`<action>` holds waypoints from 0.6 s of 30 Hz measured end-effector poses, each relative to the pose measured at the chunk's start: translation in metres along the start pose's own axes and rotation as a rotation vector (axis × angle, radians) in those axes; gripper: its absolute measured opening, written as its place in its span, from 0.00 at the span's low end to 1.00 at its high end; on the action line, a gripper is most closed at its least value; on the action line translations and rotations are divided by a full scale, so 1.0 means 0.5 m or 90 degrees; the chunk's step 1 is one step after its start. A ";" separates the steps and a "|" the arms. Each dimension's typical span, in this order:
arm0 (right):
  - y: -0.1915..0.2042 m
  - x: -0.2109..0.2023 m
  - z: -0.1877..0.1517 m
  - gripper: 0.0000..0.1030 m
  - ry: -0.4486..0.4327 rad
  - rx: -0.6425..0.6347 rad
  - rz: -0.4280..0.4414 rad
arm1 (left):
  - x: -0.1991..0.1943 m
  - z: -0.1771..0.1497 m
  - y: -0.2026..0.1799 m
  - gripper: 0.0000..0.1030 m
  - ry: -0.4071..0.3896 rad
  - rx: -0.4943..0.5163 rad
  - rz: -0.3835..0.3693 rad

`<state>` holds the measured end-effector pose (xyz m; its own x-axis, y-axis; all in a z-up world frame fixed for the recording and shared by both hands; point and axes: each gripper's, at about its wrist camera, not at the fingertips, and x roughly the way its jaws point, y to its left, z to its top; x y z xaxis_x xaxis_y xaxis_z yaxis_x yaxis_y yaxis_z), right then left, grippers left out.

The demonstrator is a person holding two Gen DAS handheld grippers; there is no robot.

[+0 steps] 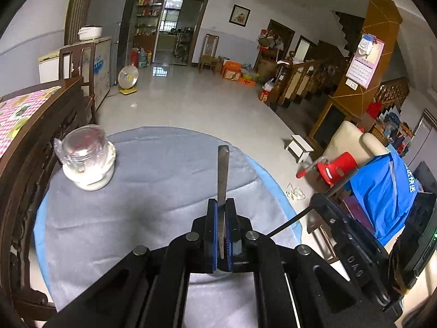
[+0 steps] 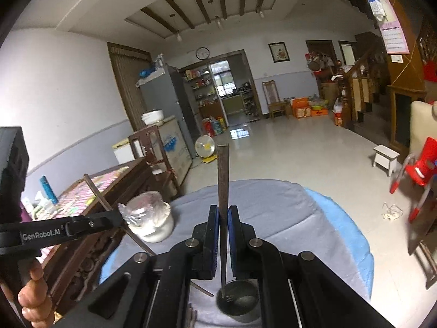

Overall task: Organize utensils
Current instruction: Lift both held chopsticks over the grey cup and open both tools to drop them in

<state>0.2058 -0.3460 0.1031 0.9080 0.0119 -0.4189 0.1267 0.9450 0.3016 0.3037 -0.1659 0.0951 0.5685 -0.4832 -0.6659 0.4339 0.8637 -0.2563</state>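
My left gripper (image 1: 221, 205) is shut on the flat metal handle of a utensil (image 1: 222, 169), which sticks up past the fingertips above the grey-blue cloth of the round table (image 1: 123, 218). My right gripper (image 2: 224, 210) is shut on the dark handle of a ladle (image 2: 223, 180); its bowl (image 2: 237, 304) hangs below the jaws. A white ceramic holder (image 1: 90, 172) with a plastic-wrapped glass jar on top stands at the table's far left; it also shows in the right wrist view (image 2: 153, 227). The left gripper and its utensil show at the left of the right wrist view (image 2: 82, 225).
A dark carved wooden bench (image 1: 24, 147) with a pink checked cover borders the table on the left. The right gripper's body (image 1: 344, 235) is at the right, near a blue cloth (image 1: 387, 191) and a red child's chair (image 1: 338, 168). Tiled floor lies beyond the table.
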 end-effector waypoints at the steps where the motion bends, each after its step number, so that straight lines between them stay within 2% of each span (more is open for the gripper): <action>1: -0.003 0.011 -0.003 0.07 0.010 -0.001 -0.005 | 0.010 -0.005 -0.004 0.05 0.002 0.001 0.000; 5: -0.026 0.071 -0.037 0.07 0.061 0.005 -0.025 | 0.075 -0.030 -0.005 0.05 0.039 -0.010 -0.010; 9: -0.059 0.117 -0.079 0.07 0.115 0.016 -0.039 | 0.154 -0.069 0.008 0.05 0.098 -0.015 0.009; 13: -0.078 0.143 -0.103 0.08 0.145 0.033 -0.041 | 0.186 -0.093 0.014 0.05 0.135 -0.030 0.006; 18: -0.095 0.149 -0.126 0.09 0.171 0.067 -0.024 | 0.181 -0.107 0.013 0.07 0.143 -0.025 0.017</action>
<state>0.2423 -0.3695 0.0034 0.7651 0.0771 -0.6392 0.2117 0.9075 0.3628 0.3206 -0.1964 -0.0041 0.4070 -0.4196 -0.8114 0.3901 0.8830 -0.2609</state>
